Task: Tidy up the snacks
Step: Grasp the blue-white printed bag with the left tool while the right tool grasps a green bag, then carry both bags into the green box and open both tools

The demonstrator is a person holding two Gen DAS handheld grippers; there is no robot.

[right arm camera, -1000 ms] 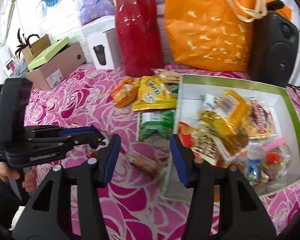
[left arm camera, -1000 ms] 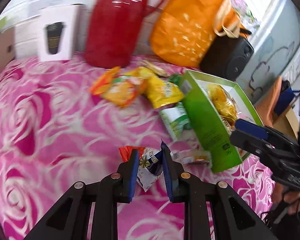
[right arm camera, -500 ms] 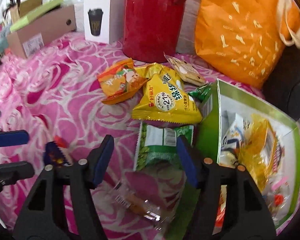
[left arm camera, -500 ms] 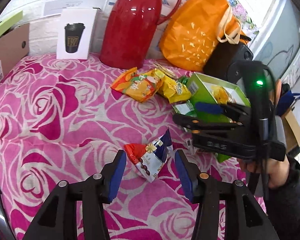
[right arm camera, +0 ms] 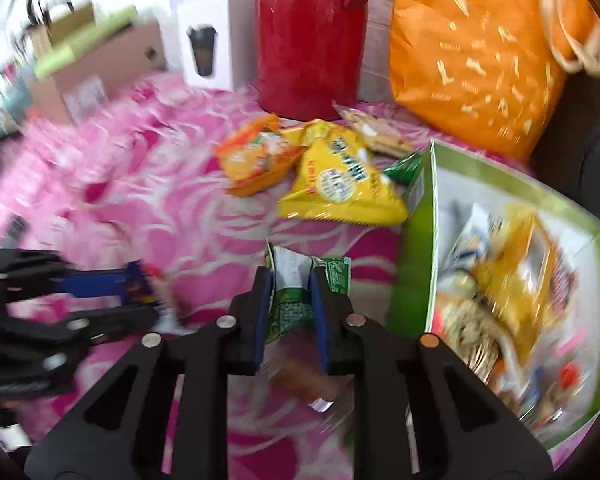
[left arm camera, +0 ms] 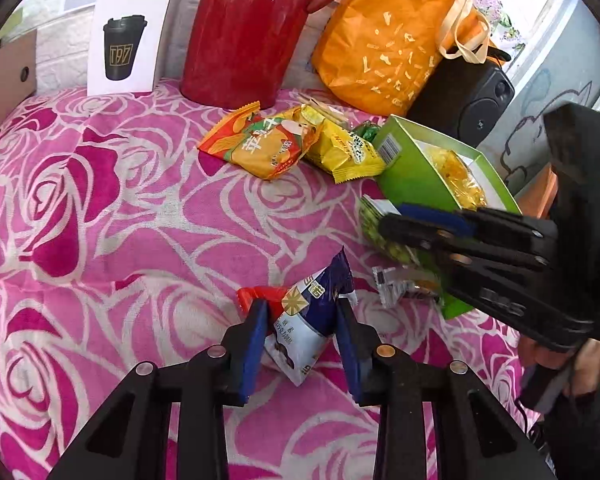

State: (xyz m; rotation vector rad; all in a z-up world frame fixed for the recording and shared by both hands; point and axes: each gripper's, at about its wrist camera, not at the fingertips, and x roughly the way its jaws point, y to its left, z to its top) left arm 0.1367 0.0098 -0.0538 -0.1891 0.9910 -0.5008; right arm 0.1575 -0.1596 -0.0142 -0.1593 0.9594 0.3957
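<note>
Snacks on the rose-print cloth (left arm camera: 100, 184), two engaged. Left gripper (left arm camera: 302, 340) straddles the blue-and-white packet (left arm camera: 312, 320), which stands tilted, long axis running away from the fingers toward the green box (left arm camera: 416, 176); pads sit at its flanks, gap visible at the right pad, so not yet clenched. Right gripper (right arm camera: 290, 312) is pinched on the green packet (right arm camera: 296, 300), its top edge crumpled between the pads, just left of the green box wall. Right arm is the nearer to the box, which already holds several packets. Versus 0.5 s ago: left fingers were wide with the blue packet ahead of them, now narrowed around it; right fingers were spread above the green packet, now gripping it
</note>
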